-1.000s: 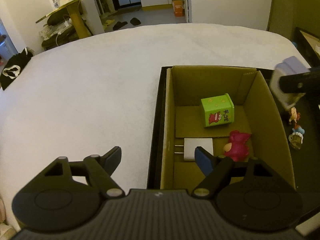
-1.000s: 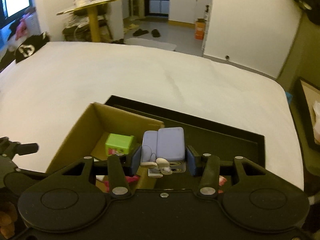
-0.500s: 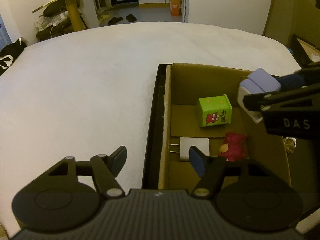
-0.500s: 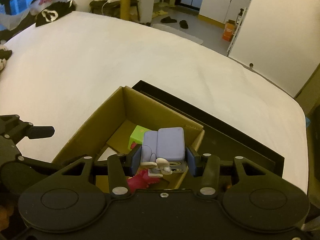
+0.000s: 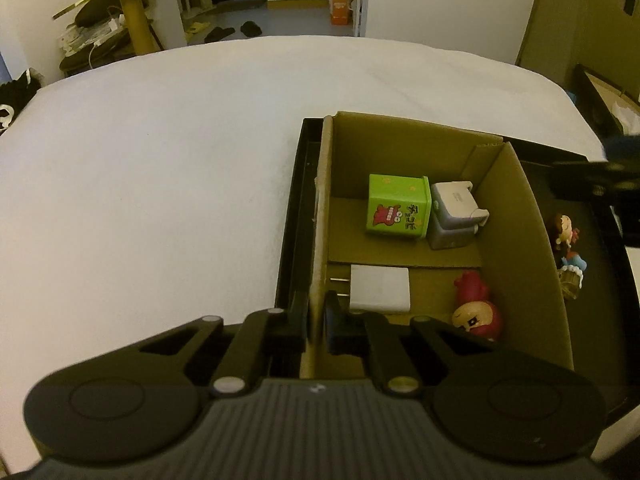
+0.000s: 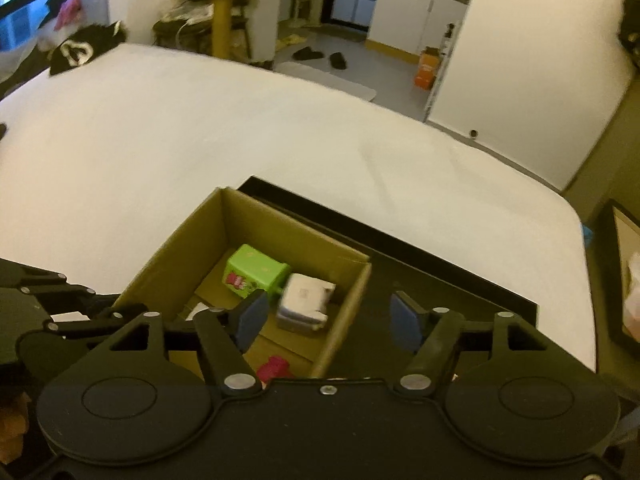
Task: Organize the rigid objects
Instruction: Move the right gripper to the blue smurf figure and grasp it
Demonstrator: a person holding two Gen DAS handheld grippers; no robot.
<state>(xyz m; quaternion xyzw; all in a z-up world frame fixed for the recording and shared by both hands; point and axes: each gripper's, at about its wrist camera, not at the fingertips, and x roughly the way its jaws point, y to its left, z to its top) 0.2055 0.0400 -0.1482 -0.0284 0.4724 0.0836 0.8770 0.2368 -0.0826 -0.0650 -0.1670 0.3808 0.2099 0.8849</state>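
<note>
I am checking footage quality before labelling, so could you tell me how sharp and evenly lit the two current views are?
Left wrist view: mostly sharp, print on the green box readable, warm dim light, strong fisheye bending of the bed edge; the right tool at the frame's right edge is smeared. Right wrist view: motion-blurred, the grey toy and cardboard box soft-edged, though the right tool itself is crisp.
</note>
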